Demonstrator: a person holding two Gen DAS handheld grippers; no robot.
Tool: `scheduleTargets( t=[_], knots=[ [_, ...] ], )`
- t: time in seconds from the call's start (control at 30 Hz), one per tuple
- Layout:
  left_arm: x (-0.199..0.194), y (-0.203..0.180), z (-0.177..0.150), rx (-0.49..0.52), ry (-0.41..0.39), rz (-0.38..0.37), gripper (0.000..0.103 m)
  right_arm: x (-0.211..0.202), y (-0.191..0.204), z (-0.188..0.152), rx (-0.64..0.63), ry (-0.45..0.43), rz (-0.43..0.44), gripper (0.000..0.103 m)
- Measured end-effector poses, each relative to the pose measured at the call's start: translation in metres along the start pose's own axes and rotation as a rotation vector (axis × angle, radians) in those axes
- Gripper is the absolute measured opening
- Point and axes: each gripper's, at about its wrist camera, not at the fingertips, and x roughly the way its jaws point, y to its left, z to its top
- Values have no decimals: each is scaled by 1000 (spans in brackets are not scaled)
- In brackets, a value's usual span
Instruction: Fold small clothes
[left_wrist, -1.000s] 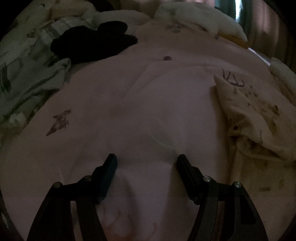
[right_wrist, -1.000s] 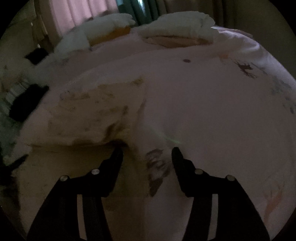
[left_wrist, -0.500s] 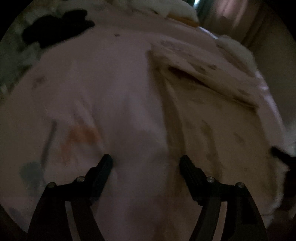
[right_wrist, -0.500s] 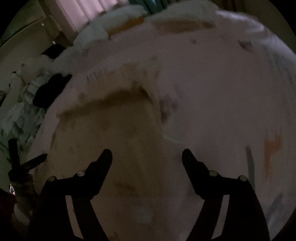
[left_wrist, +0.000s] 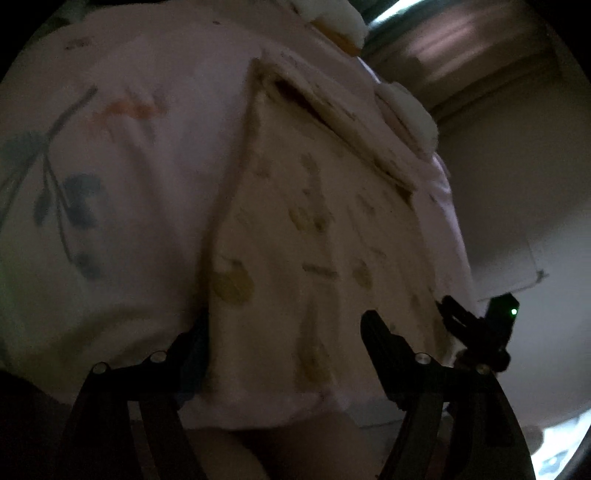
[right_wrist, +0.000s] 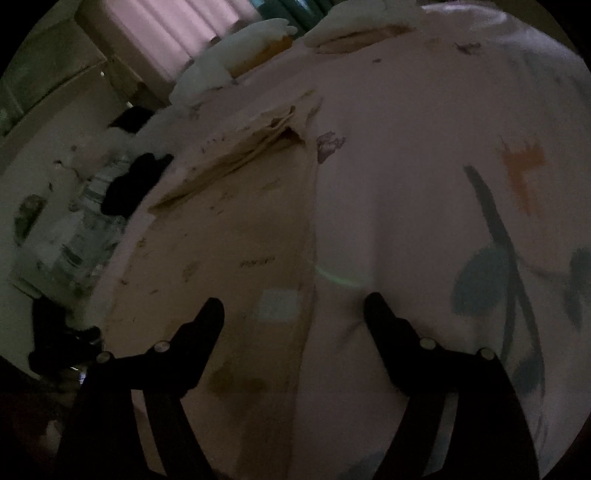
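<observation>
A cream garment with small olive prints (left_wrist: 317, 236) lies flat on the pink bedspread (left_wrist: 140, 206), its far end folded over on itself. My left gripper (left_wrist: 286, 328) is open and straddles the garment's near left corner by the bed edge. In the right wrist view the same garment (right_wrist: 236, 240) has a white label near its near end. My right gripper (right_wrist: 295, 306) is open over the garment's near right edge. The right gripper also shows in the left wrist view (left_wrist: 476, 325).
The bedspread (right_wrist: 424, 206) has leaf and orange prints. White pillows (right_wrist: 240, 48) lie at the bed's head. A dark garment (right_wrist: 133, 184) and patterned cloths (right_wrist: 74, 240) lie on the bed's left side. Curtains (right_wrist: 166, 26) hang behind.
Both grippers have pulled back toward the near edge of the bed and swung over the garment's near corners. The garment now lies spread long, with only its far end folded.
</observation>
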Motion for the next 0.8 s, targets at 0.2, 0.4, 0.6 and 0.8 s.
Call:
scheduleTargets(
  t=[0.2,0.4,0.6,0.8],
  knots=[
    [9,5,-10,-118,32,-158,76,-12,8,-21,9,37,49,79],
    [23,16,8,-283,26,-257,72,-21,-3,-33,161,37,173,79],
    [28,-15,16,-131,-48,-46,53,-25,11,-43,129,80,165,79],
    [36,-31,21,-52,-81,80,48,-32,-2,-55,251,96,261,79]
  ],
)
